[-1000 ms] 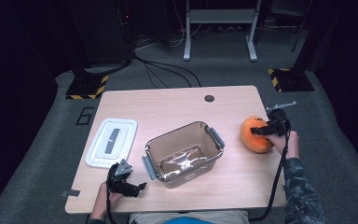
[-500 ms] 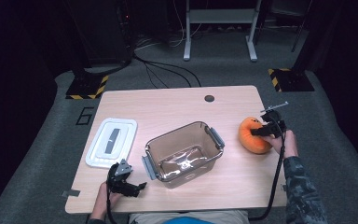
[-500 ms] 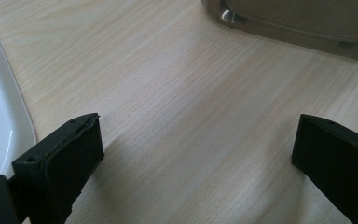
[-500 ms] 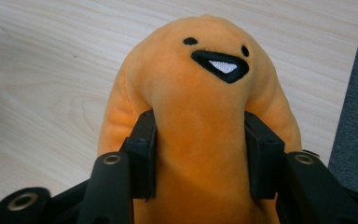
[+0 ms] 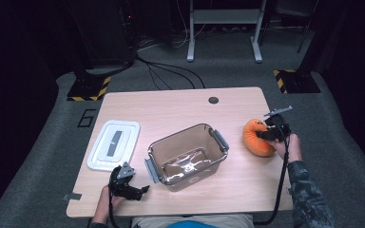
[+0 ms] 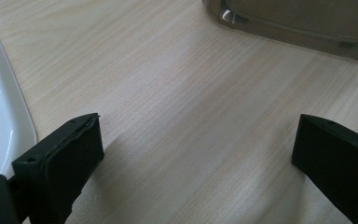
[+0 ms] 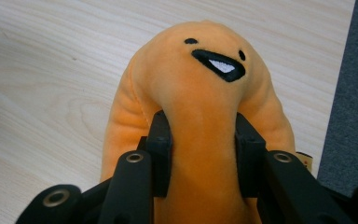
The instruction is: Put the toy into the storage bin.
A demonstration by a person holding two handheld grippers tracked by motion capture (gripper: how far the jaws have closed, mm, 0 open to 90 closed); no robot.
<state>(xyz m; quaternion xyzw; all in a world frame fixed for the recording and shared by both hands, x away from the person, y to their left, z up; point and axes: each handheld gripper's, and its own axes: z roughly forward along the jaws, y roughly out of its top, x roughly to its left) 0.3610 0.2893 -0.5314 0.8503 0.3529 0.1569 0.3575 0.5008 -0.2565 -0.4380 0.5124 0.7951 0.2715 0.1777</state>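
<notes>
The orange plush [image 7: 200, 116] is pinched at its middle by the right gripper [image 7: 204, 154], whose jaws have just been closing and are now pressed into the soft body so that it bulges above and to either side of the pads. In the high view the plush [image 5: 255, 138] is seen lying on the table [image 5: 180, 107] near the right edge, well right of the clear tub [image 5: 186, 154], with the right gripper [image 5: 272, 134] laid over it.

The tub stands open at the middle of the table; its white lid [image 5: 114, 144] lies flat to the left. The left gripper [image 5: 129, 186] is held at the near left corner, jaws spread wide with nothing between them (bare wood is seen between the jaws in the left gripper view), beside the lid's edge [image 6: 0, 126].

The likely next move is judged to be a lift and carry to the tub. The grip is taken on yielding fabric, so the plush could be squeezed out or left sagging and be caught on the tub's rim. Being close to the table's right edge, a slipped plush could be dropped to the floor. The tub is unheld, and could be shoved if struck.
</notes>
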